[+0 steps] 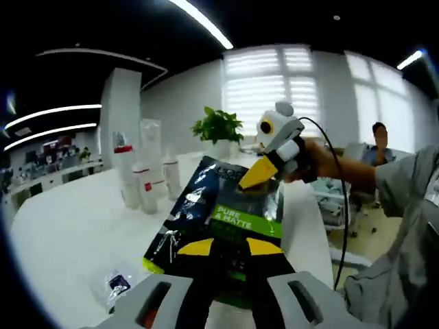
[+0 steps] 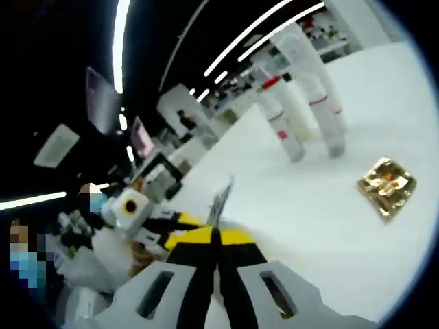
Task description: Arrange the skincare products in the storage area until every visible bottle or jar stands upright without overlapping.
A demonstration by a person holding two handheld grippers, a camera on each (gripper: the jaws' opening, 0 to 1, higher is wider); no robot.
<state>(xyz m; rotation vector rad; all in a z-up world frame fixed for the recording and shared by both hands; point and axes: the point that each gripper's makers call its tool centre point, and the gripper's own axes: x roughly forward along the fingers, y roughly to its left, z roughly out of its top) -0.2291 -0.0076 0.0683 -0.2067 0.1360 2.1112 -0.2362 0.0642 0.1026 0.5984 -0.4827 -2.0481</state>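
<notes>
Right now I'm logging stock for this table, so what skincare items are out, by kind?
Upright bottles: 4
Black and green sachet, gripped at both ends by the left gripper and right gripper: 1
Gold foil sachet: 1
Small clear sachet: 1
Total: 7

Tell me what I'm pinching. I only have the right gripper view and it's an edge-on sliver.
Observer: A flat black foil pouch with a green band reading PURE & MATTE. The right gripper holds its top edge.
Operator: Other end?
Observer: It sits between the fingers of the left gripper; I can't tell whether they clamp it.
Operator: Anything loose besides my gold sachet?
Observer: A small clear sachet with a blue label lies on the white table, beside the pouch.
</notes>
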